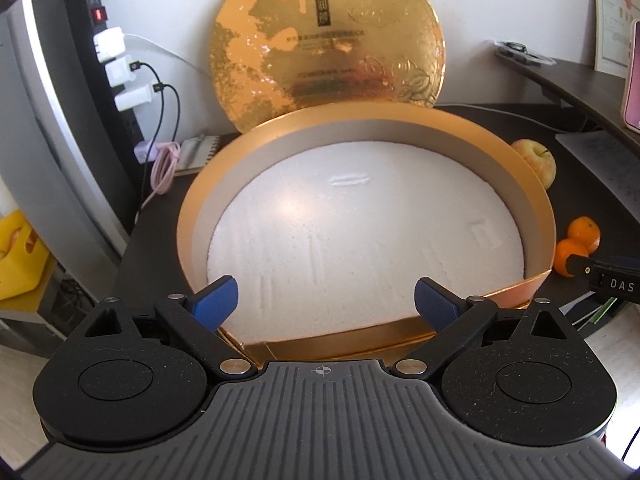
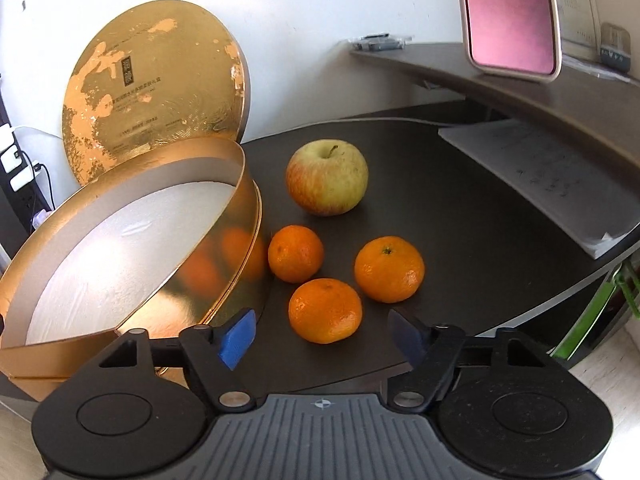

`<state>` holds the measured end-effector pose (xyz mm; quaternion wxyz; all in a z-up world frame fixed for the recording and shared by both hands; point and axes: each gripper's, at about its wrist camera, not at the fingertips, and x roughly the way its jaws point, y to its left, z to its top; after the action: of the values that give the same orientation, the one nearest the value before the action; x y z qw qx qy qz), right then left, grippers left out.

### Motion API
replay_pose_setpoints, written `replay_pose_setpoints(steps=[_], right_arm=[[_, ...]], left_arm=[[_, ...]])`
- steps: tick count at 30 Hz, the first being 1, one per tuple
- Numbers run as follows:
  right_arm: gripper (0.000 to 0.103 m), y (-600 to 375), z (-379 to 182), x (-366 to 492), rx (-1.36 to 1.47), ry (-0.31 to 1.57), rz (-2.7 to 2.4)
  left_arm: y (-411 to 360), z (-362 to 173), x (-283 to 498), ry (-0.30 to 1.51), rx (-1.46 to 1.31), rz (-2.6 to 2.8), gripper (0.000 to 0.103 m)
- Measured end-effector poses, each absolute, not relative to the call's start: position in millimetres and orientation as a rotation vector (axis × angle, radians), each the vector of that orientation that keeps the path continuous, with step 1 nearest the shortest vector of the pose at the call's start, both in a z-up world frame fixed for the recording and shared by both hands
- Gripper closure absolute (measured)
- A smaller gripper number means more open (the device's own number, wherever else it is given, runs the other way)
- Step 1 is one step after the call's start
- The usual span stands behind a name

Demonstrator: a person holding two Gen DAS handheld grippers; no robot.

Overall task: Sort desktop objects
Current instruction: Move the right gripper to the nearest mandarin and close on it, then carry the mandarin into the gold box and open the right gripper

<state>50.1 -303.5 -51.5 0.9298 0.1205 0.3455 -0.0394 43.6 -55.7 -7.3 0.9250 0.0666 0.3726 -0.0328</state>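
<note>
On the dark desk (image 2: 460, 216), the round gold box (image 2: 224, 264) sits open with only its white foam floor (image 1: 340, 224) showing inside, and its gold lid (image 1: 332, 36) leans upright against the wall behind it, out of the way so the mouth stays free for loading. Just beside the box's right wall lies the fruit: an apple (image 2: 327, 177) farthest back, then three tangerines in a loose cluster, one nearest the box (image 2: 295, 253), one to the right (image 2: 389, 269) and one closest to the camera (image 2: 325, 310). None of the fruit lies in the box; an emptied box and one waiting to be filled would look the same.

The left gripper (image 1: 326, 296) hovers level over the box's near rim, its blue fingers spread wide and holding nothing. The right gripper (image 2: 322, 336) points down at the nearest tangerine, fingers parted wider than the fruit and gripping nothing, its tips just short of it.
</note>
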Motion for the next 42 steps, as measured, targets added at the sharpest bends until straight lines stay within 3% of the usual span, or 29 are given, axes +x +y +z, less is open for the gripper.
replay_pose_setpoints(steps=[4, 10, 21, 23, 31, 42], right_arm=[[0.035, -305.3, -56.4, 58.1, 0.270, 0.727, -0.099], [0.048, -306.0, -62.7, 69.5, 0.307, 0.768, -0.112], [0.049, -308.9, -65.0, 73.6, 0.389, 0.779, -0.165], [0.056, -308.8, -64.3, 73.4, 0.394, 0.772, -0.169], [0.057, -296.6, -53.1, 60.3, 0.329, 0.749, -0.177], [0.057, -258.6, 50.8, 23.5, 0.220, 0.515, -0.085]], left_arm=[[-54.2, -10.7, 50.8, 0.776, 0.134, -0.062, 0.005], [-53.1, -14.8, 56.9, 0.790, 0.135, -0.065, 0.005], [-51.6, -18.6, 58.7, 0.804, 0.137, -0.080, 0.005], [-50.9, -18.5, 57.2, 0.802, 0.137, -0.082, 0.005], [-47.5, -17.6, 51.0, 0.792, 0.136, -0.092, 0.005], [1.2, 9.0, 38.8, 0.681, -0.018, -0.043, 0.005]])
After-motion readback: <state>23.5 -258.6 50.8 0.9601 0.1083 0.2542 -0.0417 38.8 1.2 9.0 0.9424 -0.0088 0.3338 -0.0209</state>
